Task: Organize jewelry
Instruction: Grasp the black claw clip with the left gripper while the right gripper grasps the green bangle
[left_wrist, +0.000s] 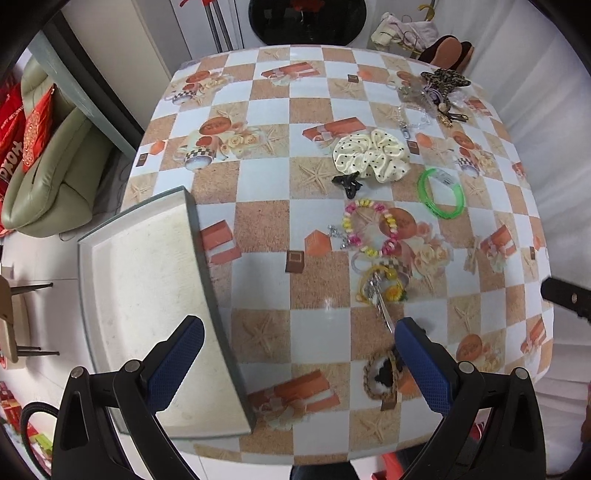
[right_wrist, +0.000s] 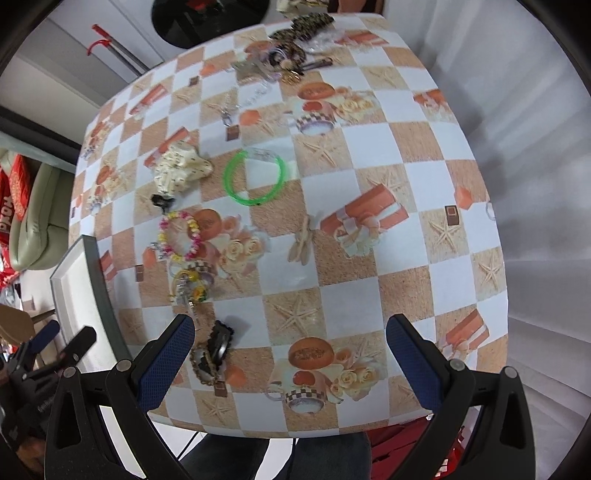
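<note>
A grey tray (left_wrist: 147, 280) lies at the table's left edge, also in the right wrist view (right_wrist: 70, 280). Jewelry is scattered on the checked tablecloth: a green bangle (left_wrist: 441, 195) (right_wrist: 255, 177), a pink-yellow bead bracelet (left_wrist: 371, 229) (right_wrist: 179, 234), a yellow bracelet with a metal clip (left_wrist: 380, 286) (right_wrist: 190, 282), a braided bracelet with a black piece (left_wrist: 384, 373) (right_wrist: 210, 354), a cream dotted scrunchie (left_wrist: 371, 153) (right_wrist: 181, 168), and a black claw clip (left_wrist: 347, 182). My left gripper (left_wrist: 299, 338) is open, above the tray's right rim. My right gripper (right_wrist: 290, 334) is open and empty above the table's near part.
A pile of chains and a leopard-print bow (left_wrist: 436, 92) (right_wrist: 291, 48) lies at the far right corner. A green sofa with red cushions (left_wrist: 48, 155) stands left of the table. The right gripper's tip (left_wrist: 565, 295) shows at the right edge.
</note>
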